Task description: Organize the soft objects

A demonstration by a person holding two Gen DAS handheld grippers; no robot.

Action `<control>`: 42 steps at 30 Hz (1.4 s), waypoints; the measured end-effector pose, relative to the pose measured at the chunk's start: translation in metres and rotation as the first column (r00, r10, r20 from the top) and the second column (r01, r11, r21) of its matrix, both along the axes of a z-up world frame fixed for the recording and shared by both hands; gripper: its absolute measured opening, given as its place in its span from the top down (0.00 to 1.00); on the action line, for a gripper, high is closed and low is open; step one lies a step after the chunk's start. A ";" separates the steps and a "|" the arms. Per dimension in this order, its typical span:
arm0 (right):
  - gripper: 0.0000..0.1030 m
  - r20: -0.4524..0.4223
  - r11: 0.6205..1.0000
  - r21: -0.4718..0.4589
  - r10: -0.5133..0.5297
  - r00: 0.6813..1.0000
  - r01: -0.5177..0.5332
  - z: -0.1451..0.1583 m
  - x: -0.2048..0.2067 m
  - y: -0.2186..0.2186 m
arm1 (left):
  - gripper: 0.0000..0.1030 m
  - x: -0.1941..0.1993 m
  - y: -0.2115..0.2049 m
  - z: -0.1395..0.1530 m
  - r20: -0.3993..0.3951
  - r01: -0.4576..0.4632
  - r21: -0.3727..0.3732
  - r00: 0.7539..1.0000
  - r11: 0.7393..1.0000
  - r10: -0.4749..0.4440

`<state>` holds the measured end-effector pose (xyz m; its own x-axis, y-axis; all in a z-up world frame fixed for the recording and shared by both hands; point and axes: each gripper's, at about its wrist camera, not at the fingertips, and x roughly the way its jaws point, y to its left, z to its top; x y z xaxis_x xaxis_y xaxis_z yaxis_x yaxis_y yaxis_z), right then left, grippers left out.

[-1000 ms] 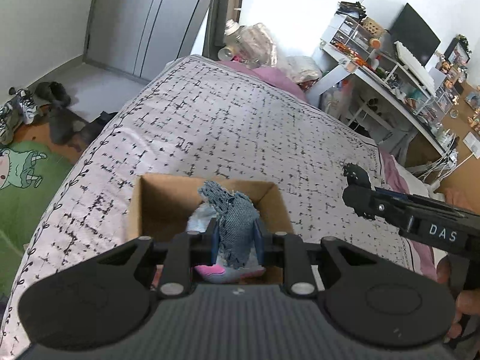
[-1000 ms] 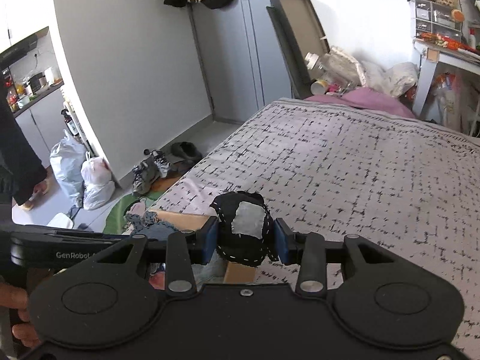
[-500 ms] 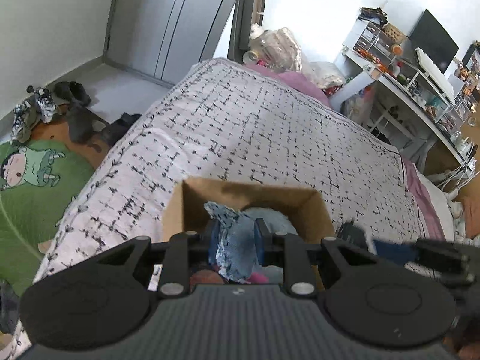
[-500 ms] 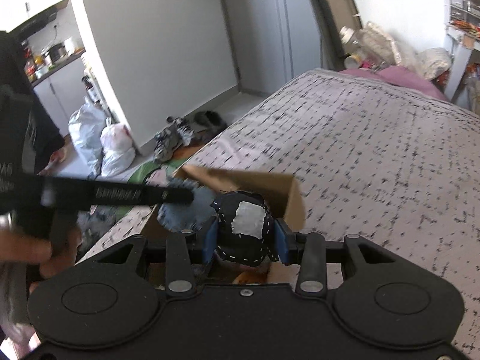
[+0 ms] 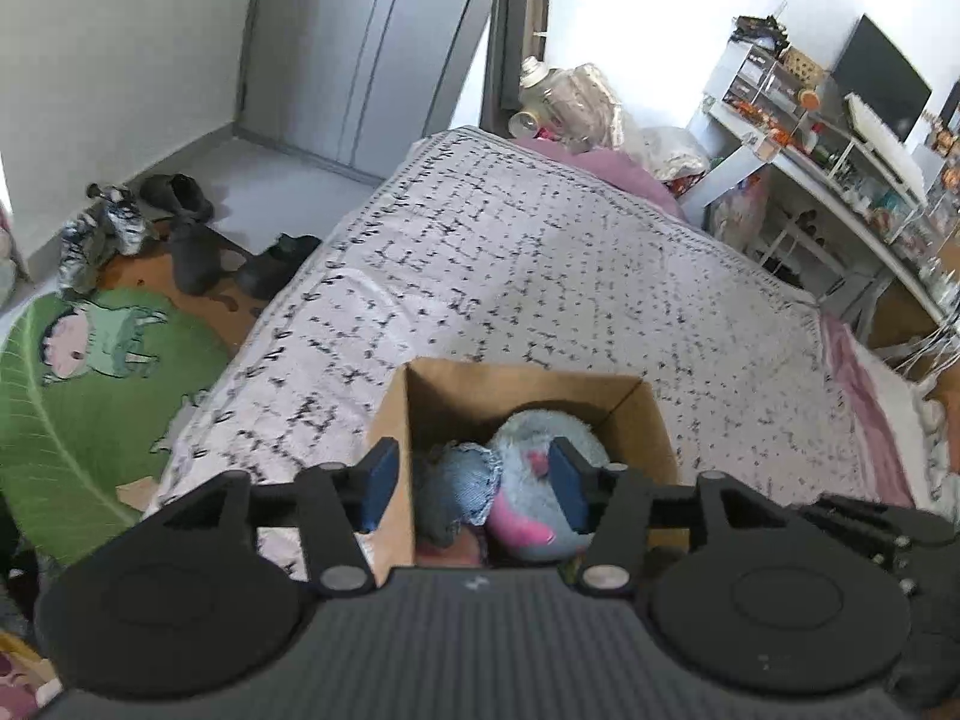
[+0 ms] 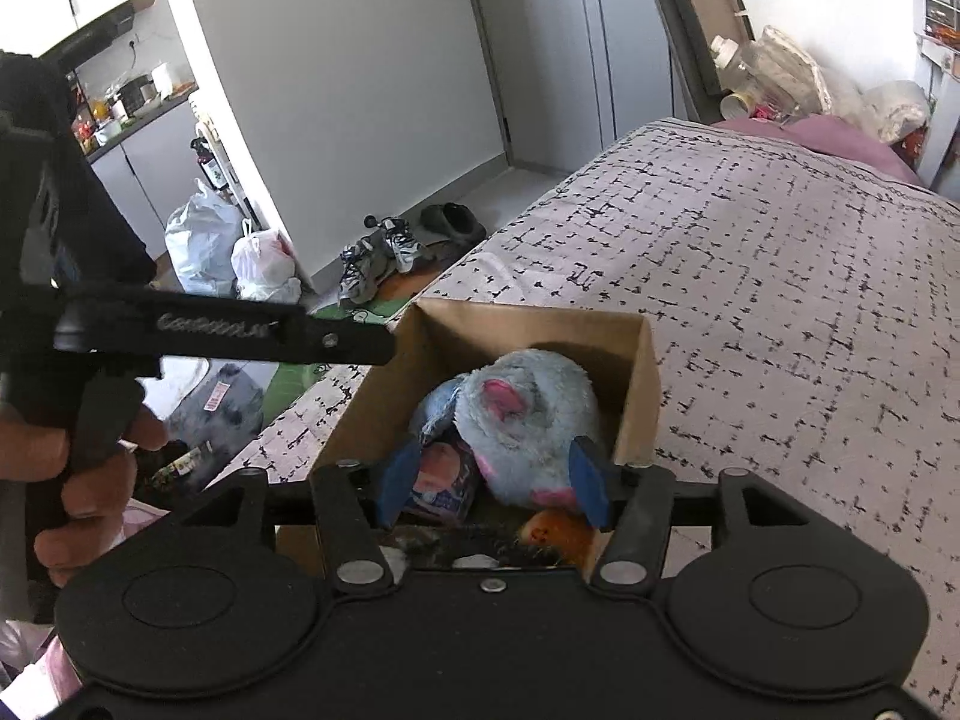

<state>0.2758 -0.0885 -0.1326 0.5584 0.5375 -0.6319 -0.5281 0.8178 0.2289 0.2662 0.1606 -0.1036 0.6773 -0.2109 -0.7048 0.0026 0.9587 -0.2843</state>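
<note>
Plush (image 6: 528, 414), pale blue, lies in the box (image 6: 636, 384) on the bed (image 6: 780, 276). Left claw (image 5: 471, 486) and right claw (image 6: 489, 483) both opening above it, pads clear, nothing held. Judged light, squashy; pinch the bulk, not a loose ear.

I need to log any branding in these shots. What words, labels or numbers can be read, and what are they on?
"GenRobot..": blurred white lettering, only partly legible, on the side of the left gripper in the right wrist view.
Print on the packet in the cardboard box: too small to read.
Nothing else legible.
</note>
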 end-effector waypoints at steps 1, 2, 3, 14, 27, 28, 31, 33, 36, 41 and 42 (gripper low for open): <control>0.46 0.006 1.000 0.003 -0.003 1.000 0.003 0.003 -0.002 -0.004 | 0.39 -0.003 -0.001 0.003 -0.004 -0.004 0.014 1.000 1.000 0.004; 0.46 0.010 1.000 0.006 -0.007 1.000 0.007 0.005 -0.003 -0.009 | 0.37 -0.006 -0.001 0.004 -0.005 -0.007 0.021 1.000 1.000 0.007; 0.46 0.011 1.000 0.010 -0.010 1.000 0.010 0.008 -0.004 -0.014 | 0.33 -0.011 -0.002 0.007 -0.005 -0.010 0.025 1.000 1.000 0.011; 0.27 0.015 0.999 0.036 -0.034 0.999 0.033 0.027 -0.019 -0.071 | 0.20 -0.057 -0.017 0.031 -0.026 0.008 0.047 1.000 0.999 -0.007; 0.03 0.016 0.992 0.100 -0.083 0.996 0.081 0.046 -0.043 -0.139 | 0.07 -0.103 -0.055 0.072 0.029 -0.002 0.096 1.000 0.995 -0.001; 0.03 0.017 0.991 0.105 -0.086 0.996 0.084 0.047 -0.045 -0.145 | 0.07 -0.105 -0.058 0.074 0.031 -0.004 0.099 1.000 0.995 0.001; 0.00 0.024 0.989 0.107 -0.100 0.995 0.097 0.051 -0.052 -0.160 | 0.06 -0.115 -0.067 0.081 0.046 -0.008 0.110 0.999 0.994 0.003; 0.00 0.022 0.989 0.110 -0.107 0.994 0.104 0.052 -0.056 -0.169 | 0.05 -0.123 -0.072 0.086 0.061 -0.002 0.115 0.998 0.993 -0.005; 0.00 0.023 0.987 0.117 -0.114 0.993 0.111 0.057 -0.062 -0.183 | 0.02 -0.131 -0.079 0.090 0.073 -0.004 0.131 0.997 0.991 -0.006; 0.00 0.026 0.986 0.108 -0.129 0.991 0.126 0.064 -0.072 -0.199 | 0.01 -0.143 -0.090 0.093 0.068 -0.001 0.116 0.998 0.993 -0.007; 0.00 0.027 0.986 0.107 -0.135 0.990 0.132 0.066 -0.074 -0.202 | 0.01 -0.145 -0.093 0.093 0.070 0.004 0.115 0.997 0.993 -0.013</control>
<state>0.2014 -0.2900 -0.0666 0.6500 0.5185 -0.5556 -0.4246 0.8541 0.3003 0.1212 0.0672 -0.0104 0.7248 -0.1371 -0.6752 0.0270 0.9849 -0.1709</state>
